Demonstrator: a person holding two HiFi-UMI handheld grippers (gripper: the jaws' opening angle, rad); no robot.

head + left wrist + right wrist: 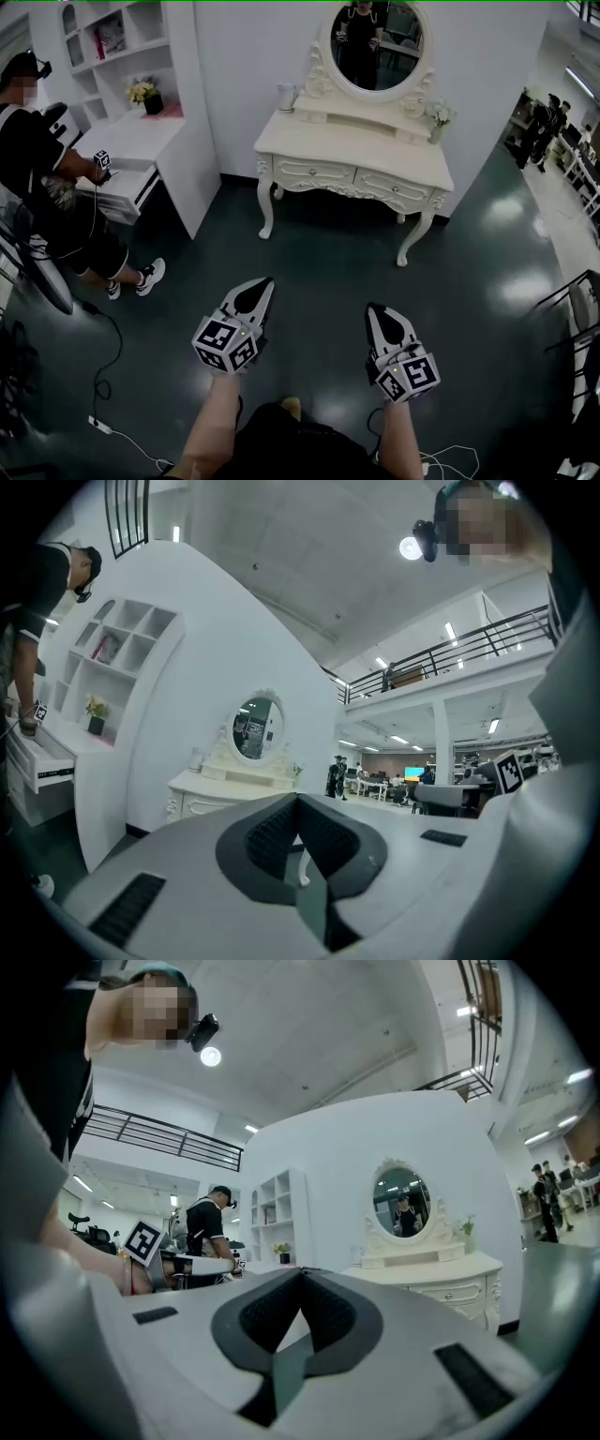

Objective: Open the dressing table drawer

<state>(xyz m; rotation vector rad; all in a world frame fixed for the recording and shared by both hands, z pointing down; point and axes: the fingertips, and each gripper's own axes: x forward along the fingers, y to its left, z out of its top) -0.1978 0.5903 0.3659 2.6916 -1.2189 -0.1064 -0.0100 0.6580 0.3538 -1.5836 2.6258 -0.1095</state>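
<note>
The cream dressing table [356, 150] with an oval mirror [377, 42] stands against the far white wall. Its two front drawers, left [314, 171] and right [392, 184], are both closed. My left gripper [265, 284] and right gripper [376, 309] are held level over the dark floor, well short of the table and pointing toward it. Both are shut with nothing between the jaws. In the left gripper view the closed tips [298, 799] sit below the distant table [211, 794]. In the right gripper view the closed tips [302, 1274] lie left of the table [441, 1274].
A person [47, 187] stands at a white shelf desk [141, 141] on the left, with its drawer [117, 192] pulled out. A cable and power strip [103, 427] lie on the floor at lower left. More people [548, 117] stand far right, and a dark frame [581, 319] is at the right edge.
</note>
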